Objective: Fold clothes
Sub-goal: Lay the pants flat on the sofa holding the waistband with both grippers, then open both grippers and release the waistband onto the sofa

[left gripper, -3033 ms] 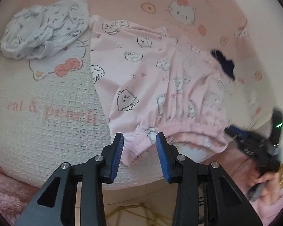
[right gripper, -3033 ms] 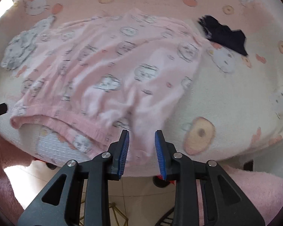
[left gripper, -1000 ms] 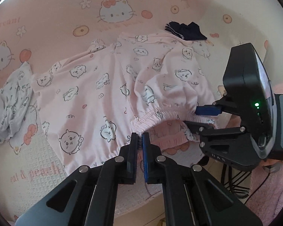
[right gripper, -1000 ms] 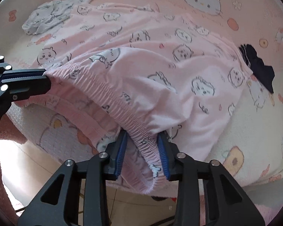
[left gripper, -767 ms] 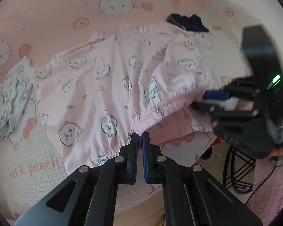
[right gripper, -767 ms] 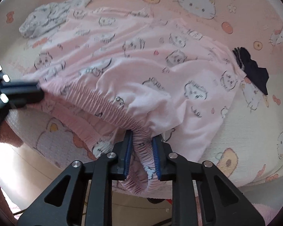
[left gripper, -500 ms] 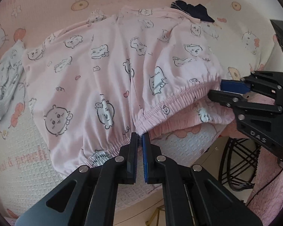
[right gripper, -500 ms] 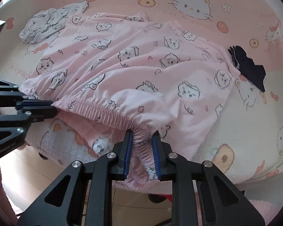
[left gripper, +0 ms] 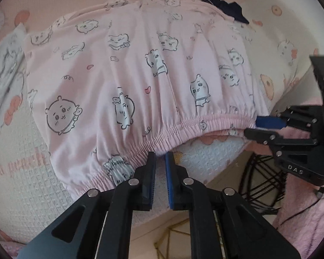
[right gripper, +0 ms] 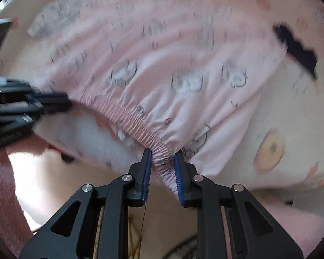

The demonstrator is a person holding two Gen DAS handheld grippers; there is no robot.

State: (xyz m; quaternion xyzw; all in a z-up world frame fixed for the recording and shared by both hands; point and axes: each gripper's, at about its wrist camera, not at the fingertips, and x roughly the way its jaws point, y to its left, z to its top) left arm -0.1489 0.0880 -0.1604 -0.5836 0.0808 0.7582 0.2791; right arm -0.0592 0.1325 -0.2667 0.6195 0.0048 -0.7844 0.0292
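Pink pyjama bottoms point(left gripper: 140, 69) printed with cartoon animals lie spread flat on the bed, the elastic waistband point(left gripper: 205, 127) toward me at the bed's edge. My left gripper point(left gripper: 160, 158) is opening: a narrow gap shows bedsheet between its pads, and the waistband only brushes the tips. At the waistband's other end my right gripper point(right gripper: 162, 159) has a bunched fold of elastic point(right gripper: 162, 153) filling its jaws, which are easing apart. In the blurred right wrist view the left gripper point(right gripper: 63, 103) sits at the left; the left wrist view shows the right gripper point(left gripper: 251, 127) at the right.
A crumpled grey-white garment point(left gripper: 4, 64) lies at the far left of the cat-print sheet point(left gripper: 21, 172), and a small dark navy item point(left gripper: 229, 8) lies beyond the bottoms' far right corner. Below the bed edge are a black wire stand point(left gripper: 263, 181) and fluffy pink fabric point(left gripper: 308, 226).
The left jaws, shut on the waistband before, have parted and let it slip to their tips. The waistband has been drawn out straight and laid along the bed edge. The right jaws stand wider.
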